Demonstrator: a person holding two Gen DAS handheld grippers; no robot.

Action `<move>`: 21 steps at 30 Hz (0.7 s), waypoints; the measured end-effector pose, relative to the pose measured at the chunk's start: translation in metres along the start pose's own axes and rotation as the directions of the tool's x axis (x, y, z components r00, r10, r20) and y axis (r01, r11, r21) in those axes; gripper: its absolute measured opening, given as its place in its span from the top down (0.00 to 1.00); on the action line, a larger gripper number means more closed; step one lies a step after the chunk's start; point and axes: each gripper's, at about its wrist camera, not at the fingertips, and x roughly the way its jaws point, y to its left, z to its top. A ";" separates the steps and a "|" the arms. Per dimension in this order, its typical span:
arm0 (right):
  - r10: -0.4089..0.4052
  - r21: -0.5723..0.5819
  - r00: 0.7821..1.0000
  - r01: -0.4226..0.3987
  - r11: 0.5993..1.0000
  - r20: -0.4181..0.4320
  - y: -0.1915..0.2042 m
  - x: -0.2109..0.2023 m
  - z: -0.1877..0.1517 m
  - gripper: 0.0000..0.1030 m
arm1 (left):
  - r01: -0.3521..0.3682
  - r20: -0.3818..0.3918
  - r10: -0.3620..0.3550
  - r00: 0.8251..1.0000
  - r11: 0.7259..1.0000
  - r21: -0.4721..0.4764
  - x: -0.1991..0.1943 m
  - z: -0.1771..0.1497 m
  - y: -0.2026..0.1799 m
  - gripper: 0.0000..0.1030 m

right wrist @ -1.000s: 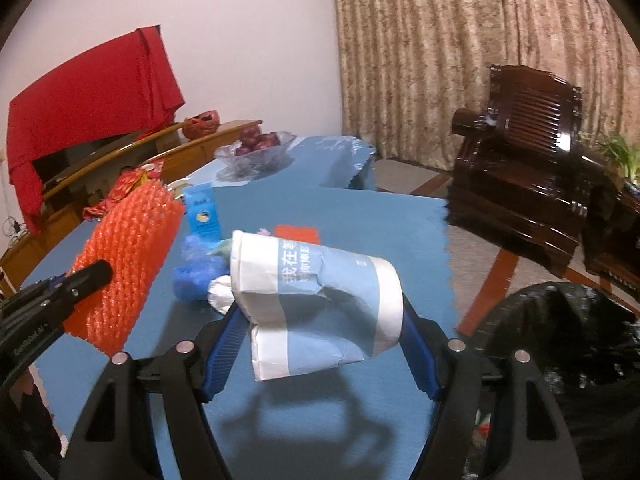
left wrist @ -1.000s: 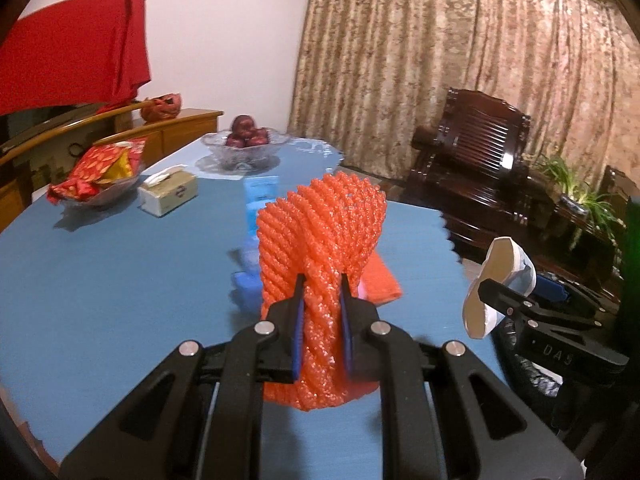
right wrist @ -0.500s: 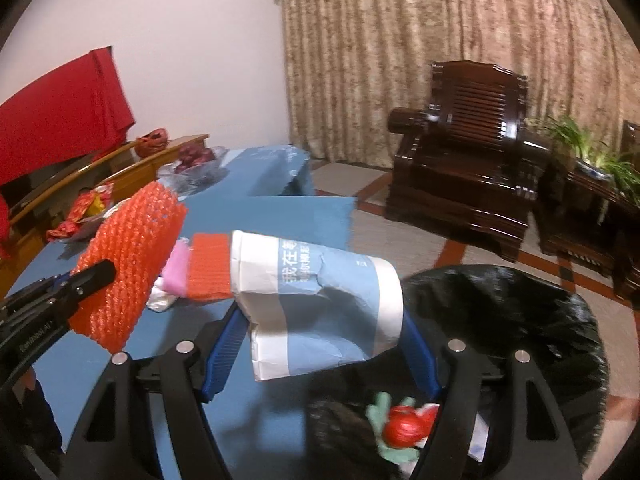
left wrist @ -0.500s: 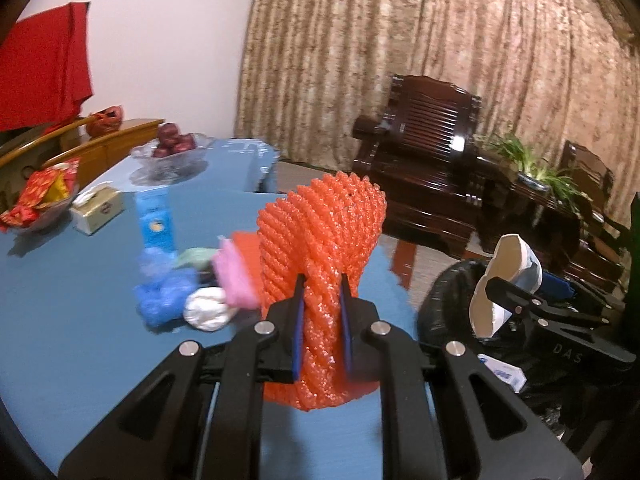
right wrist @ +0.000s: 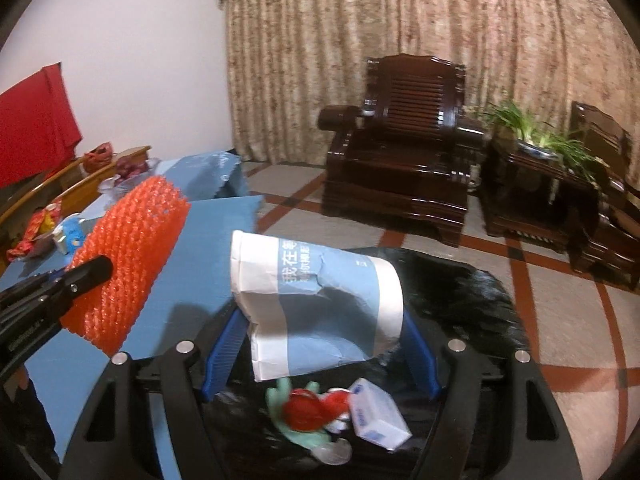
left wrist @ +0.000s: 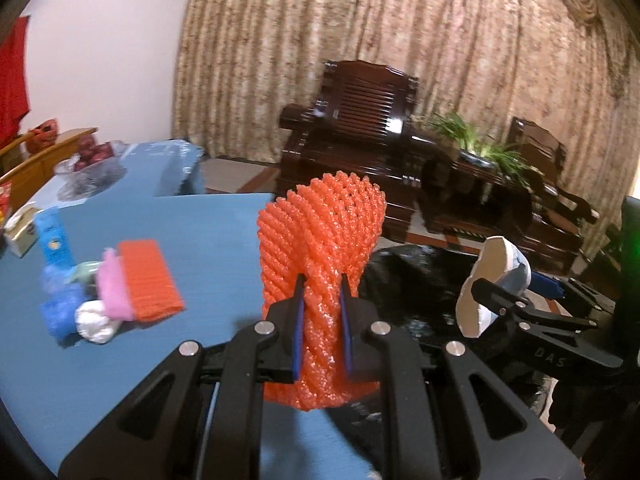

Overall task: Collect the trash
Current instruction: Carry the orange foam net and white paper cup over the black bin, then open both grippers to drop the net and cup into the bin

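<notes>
Black bin bag (right wrist: pixel 472 292), glossy and crinkled, sits open-mouthed beside the blue surface (left wrist: pixel 216 248). Inside it: a small white-and-blue carton (right wrist: pixel 378 414), a red rounded item on a pale green piece (right wrist: pixel 304 410), plus something clear at the bottom, too blurred to name.

Right gripper (right wrist: pixel 320 354) has its jaws spread wide and clamped on a crushed paper cup (right wrist: pixel 316 304), white with pale blue bands and printed characters, dented along its side, lying sideways over the bag's opening. Left gripper (left wrist: pixel 322 332) has its jaws nearly closed, pinching an orange foam net sleeve (left wrist: pixel 324 248), a ribbed mesh tube squeezed at the waist and flaring above, held over the surface edge next to the bag.

Remaining trash on the surface, in a cluster: flat orange ribbed net piece (left wrist: pixel 148 276), pink foam piece (left wrist: pixel 114 288) touching it, crumpled white wad (left wrist: pixel 94 322), blue crumpled plastic (left wrist: pixel 60 312), upright blue tube (left wrist: pixel 52 236). Farther back: a small tissue box (left wrist: pixel 22 228) and a glass bowl (left wrist: pixel 86 170) holding dark red fruit.
</notes>
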 end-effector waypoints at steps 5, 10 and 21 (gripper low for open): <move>-0.051 0.027 0.999 0.051 0.998 -0.004 -0.027 -0.002 -0.002 0.31 | 0.056 -0.024 -0.055 0.998 0.998 0.033 0.021 -0.003 -0.029 0.87; -0.095 0.022 0.995 0.096 0.995 -0.015 -0.048 0.000 -0.006 0.31 | 0.101 -0.050 -0.098 0.994 0.994 0.047 0.040 -0.009 -0.049 0.87; -0.134 0.037 0.989 0.136 0.990 -0.058 -0.071 0.011 -0.019 0.29 | 0.177 -0.111 -0.171 0.979 0.983 0.039 0.069 -0.019 -0.066 0.76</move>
